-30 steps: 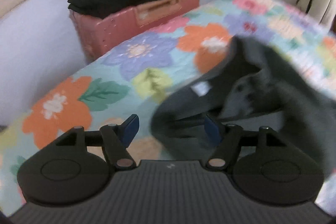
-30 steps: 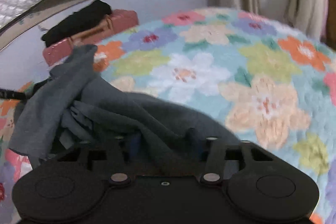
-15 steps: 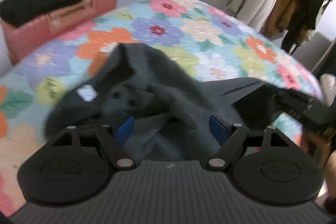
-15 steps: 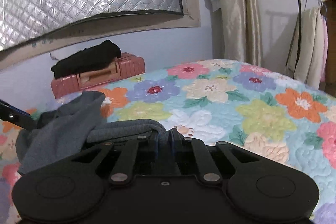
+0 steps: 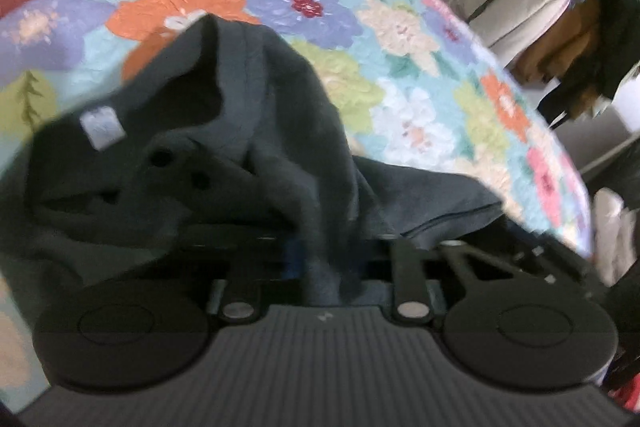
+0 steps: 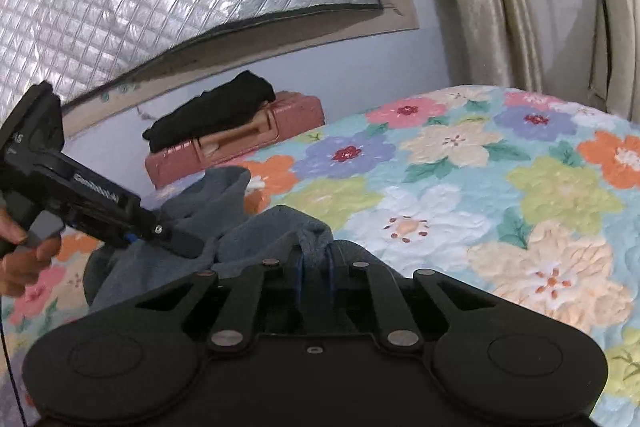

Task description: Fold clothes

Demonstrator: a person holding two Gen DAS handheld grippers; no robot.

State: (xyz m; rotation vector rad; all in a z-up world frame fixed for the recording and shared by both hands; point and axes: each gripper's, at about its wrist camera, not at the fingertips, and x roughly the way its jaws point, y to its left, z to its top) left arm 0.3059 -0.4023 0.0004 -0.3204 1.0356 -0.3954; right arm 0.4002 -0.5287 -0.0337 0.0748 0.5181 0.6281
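Note:
A dark grey polo shirt (image 5: 240,131) lies bunched on the flowered bedspread (image 5: 420,75), collar, buttons and white label facing the left wrist camera. My left gripper (image 5: 324,259) is shut on a fold of the shirt, cloth draped over its fingers. In the right wrist view the shirt (image 6: 208,211) looks blue-grey. My right gripper (image 6: 314,263) is shut on another edge of it. The left gripper (image 6: 176,239) shows there too, at the left, pinching the shirt.
A pink suitcase (image 6: 240,143) with folded black clothes (image 6: 212,111) on top stands against the wall beyond the bed. Curtains (image 6: 480,7) and a clothes rack (image 5: 580,7) with hanging garments stand to the right. The bedspread (image 6: 480,187) stretches right of the shirt.
My left gripper swung right over the shirt and closed on a fold. My right gripper closed on the shirt's edge and lifted it, the view rising toward the wall.

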